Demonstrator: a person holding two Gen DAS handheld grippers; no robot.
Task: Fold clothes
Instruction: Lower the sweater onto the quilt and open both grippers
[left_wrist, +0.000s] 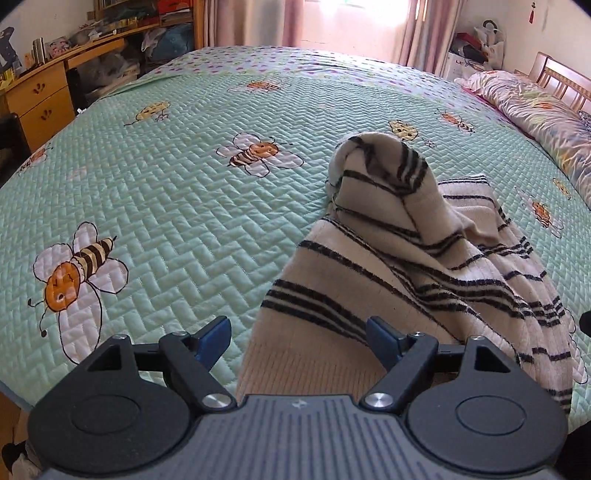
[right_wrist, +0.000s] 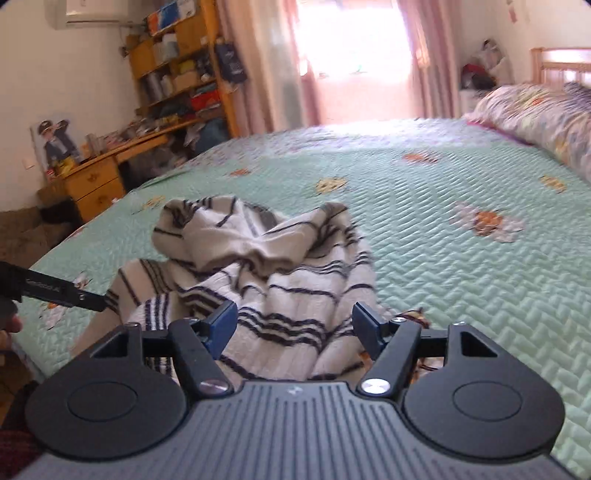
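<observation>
Sweater (left_wrist: 424, 258) crumpled near bedspread (left_wrist: 184, 206) edge | both hand-held grippers (left_wrist: 299, 332) (right_wrist: 291, 325) apart

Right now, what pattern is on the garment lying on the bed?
Cream knit with thin dark stripes in groups, on the sweater; clearest in the left wrist view.

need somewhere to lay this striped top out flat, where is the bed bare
The bedspread is bare on the desk side of the striped top, and far beyond it toward the curtains. It is crowded by the headboard, where the rolled quilt lies. Both grippers, left and right, are open over the top.
</observation>
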